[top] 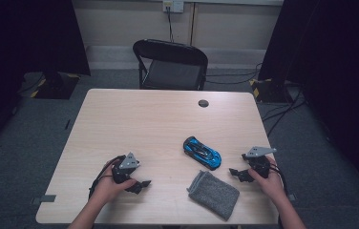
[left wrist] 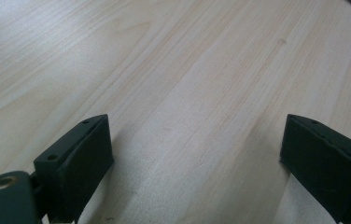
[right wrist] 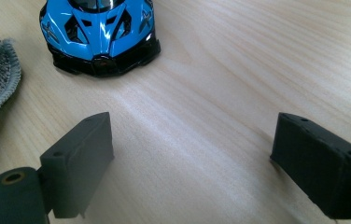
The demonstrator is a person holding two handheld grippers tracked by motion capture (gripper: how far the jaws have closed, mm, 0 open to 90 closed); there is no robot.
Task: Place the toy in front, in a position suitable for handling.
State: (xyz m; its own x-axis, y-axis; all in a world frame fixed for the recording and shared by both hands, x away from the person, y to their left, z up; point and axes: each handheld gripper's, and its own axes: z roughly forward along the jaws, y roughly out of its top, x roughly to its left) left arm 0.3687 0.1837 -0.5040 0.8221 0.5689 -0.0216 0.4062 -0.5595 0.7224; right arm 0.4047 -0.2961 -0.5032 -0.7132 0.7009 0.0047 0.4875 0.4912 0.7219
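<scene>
My right claw (right wrist: 190,163) and left claw (left wrist: 197,163) both gape wide, holding nothing. Blue toy car (top: 202,152) lies diagonal, one end toward the bench's (top: 134,119) right front corner, beside the grey pouch (top: 214,194).

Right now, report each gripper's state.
Left gripper: open, holding nothing, over bare table.
Right gripper: open, holding nothing, facing the blue toy car.

Left tool (top: 139,185) held low, jaws spread wide, right tool (top: 238,174) likewise, jaws wide apart, pointing inward
</scene>
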